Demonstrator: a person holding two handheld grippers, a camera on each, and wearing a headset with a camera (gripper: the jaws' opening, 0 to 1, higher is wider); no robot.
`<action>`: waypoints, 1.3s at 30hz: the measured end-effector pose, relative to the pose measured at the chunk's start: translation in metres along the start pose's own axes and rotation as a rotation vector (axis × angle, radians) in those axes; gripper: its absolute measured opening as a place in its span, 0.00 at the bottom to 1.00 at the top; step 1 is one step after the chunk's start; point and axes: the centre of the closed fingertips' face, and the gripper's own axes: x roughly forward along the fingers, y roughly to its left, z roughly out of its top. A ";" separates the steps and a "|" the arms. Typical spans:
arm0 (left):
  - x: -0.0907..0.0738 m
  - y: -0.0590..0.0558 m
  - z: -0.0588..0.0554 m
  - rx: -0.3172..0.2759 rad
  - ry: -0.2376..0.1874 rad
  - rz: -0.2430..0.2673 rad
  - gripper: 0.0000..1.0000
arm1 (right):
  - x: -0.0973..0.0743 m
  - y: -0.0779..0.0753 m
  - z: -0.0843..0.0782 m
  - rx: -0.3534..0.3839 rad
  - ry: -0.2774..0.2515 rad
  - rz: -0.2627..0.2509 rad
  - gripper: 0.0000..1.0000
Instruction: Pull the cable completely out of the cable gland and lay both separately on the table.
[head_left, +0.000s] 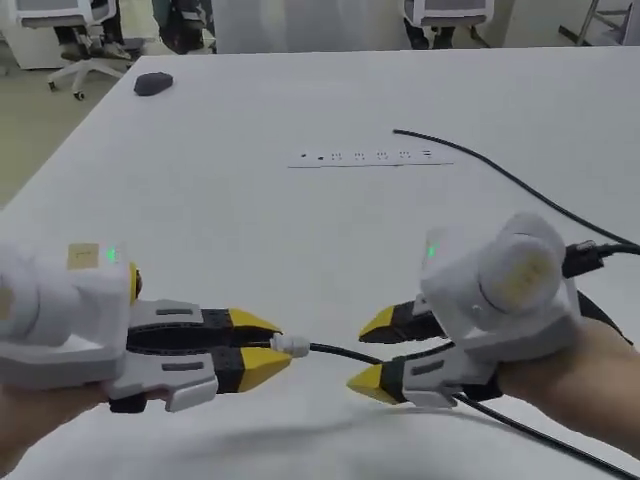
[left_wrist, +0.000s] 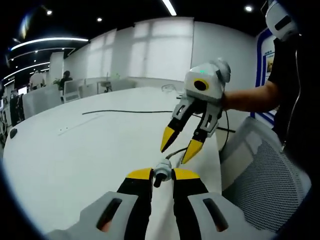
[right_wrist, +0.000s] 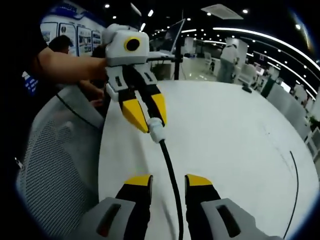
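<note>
My left gripper (head_left: 280, 345) is shut on a small white cable gland (head_left: 292, 346), held just above the white table (head_left: 250, 230). A black cable (head_left: 335, 351) leaves the gland and runs right. It passes between the yellow-tipped jaws of my right gripper (head_left: 360, 354), which stands open around it without pinching it. In the left gripper view the gland (left_wrist: 161, 169) sits between my own jaws, with the right gripper (left_wrist: 176, 152) open just beyond. In the right gripper view the cable (right_wrist: 167, 160) runs up from my open jaws to the gland (right_wrist: 155, 130), held by the left gripper (right_wrist: 151, 122).
A flat white power strip (head_left: 365, 157) lies mid-table with another black cable (head_left: 500, 175) curving right from it. A dark mouse (head_left: 152, 84) sits far left near the table's edge. Office chairs stand beyond the table. A mesh chair back (left_wrist: 260, 170) is close to its near edge.
</note>
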 end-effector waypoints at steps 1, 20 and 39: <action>0.000 0.000 -0.001 0.002 0.004 0.001 0.14 | 0.003 -0.001 0.005 -0.014 -0.001 -0.008 0.19; -0.004 0.005 -0.004 0.000 0.011 -0.008 0.14 | 0.027 0.004 0.024 -0.167 0.005 0.059 0.00; -0.116 0.104 -0.035 -0.176 -0.177 0.448 0.14 | 0.059 -0.099 0.127 -0.003 -0.235 -0.017 0.00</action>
